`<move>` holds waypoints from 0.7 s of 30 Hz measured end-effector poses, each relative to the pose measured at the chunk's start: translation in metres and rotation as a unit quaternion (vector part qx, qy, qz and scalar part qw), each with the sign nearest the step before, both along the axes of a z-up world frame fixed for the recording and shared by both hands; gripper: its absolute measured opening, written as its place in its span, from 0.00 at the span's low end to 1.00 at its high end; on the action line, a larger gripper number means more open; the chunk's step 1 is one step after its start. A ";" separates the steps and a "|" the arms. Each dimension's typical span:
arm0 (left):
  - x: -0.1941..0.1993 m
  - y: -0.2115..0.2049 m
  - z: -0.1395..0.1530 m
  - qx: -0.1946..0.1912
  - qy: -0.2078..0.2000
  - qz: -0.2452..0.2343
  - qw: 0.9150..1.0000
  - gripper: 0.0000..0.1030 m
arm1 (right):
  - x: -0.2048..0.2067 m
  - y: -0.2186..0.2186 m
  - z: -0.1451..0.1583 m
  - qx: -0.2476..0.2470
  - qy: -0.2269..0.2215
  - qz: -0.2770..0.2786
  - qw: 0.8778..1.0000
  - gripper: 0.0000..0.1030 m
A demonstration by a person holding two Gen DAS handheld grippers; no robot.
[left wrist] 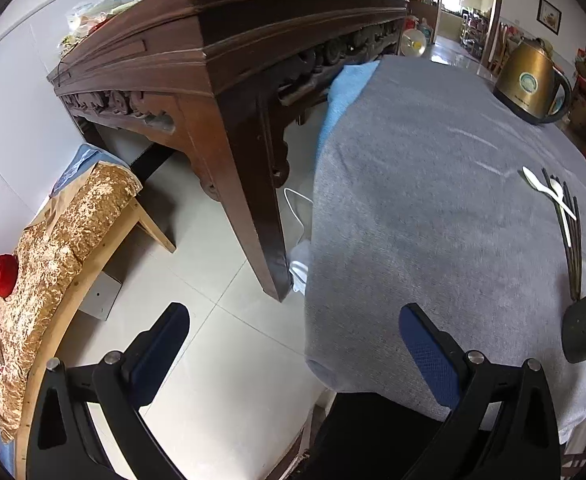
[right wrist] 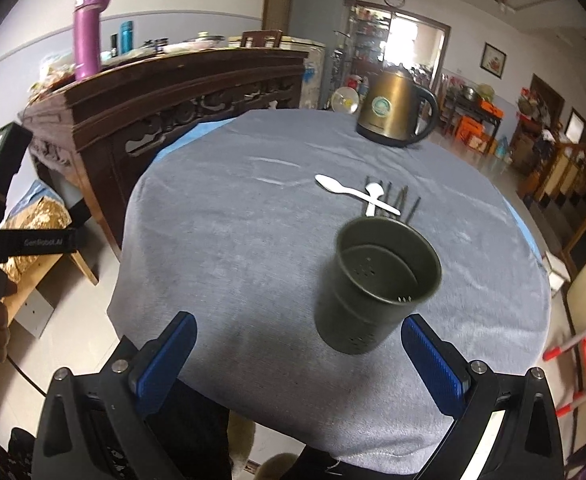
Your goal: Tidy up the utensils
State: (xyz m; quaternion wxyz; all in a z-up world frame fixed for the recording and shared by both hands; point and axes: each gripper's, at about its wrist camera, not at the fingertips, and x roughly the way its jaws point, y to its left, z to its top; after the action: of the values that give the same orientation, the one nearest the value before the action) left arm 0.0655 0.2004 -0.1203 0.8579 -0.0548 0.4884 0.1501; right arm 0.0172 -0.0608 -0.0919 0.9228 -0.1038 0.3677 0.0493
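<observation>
1. Grey cloth covers the round table [right wrist: 213, 248] you stand at, with a carved dark wood sideboard [right wrist: 165, 96] along its left and a brass kettle [right wrist: 397, 112] at the far edge.
2. Your right gripper [right wrist: 299, 354] hangs over the near rim, jaws spread wide and empty.
3. Your left gripper [left wrist: 295, 340] is just as wide and empty, but it points mostly at the floor off the table's left side.
4. Straight ahead of the right jaws, slightly right of centre, stands the dark metal holder [right wrist: 377, 284], upright and apparently empty.
5. Beyond it lie two white spoons [right wrist: 357, 194], crossed, touching a row of dark chopsticks [right wrist: 397, 200].
6. The chopsticks' long axes run away from you, so the right gripper is nearer, though the holder blocks a straight reach.
</observation>
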 end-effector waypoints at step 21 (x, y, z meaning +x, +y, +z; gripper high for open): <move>0.004 0.022 -0.020 -0.037 0.008 0.000 0.999 1.00 | 0.013 0.047 -0.007 -0.030 0.025 0.036 0.999 1.00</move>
State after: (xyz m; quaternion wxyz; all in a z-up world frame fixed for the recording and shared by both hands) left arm 0.0700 0.2227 -0.1404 0.8511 -0.0854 0.5008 0.1323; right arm 0.0302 -0.0133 -0.0989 0.9075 -0.1436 0.3878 0.0740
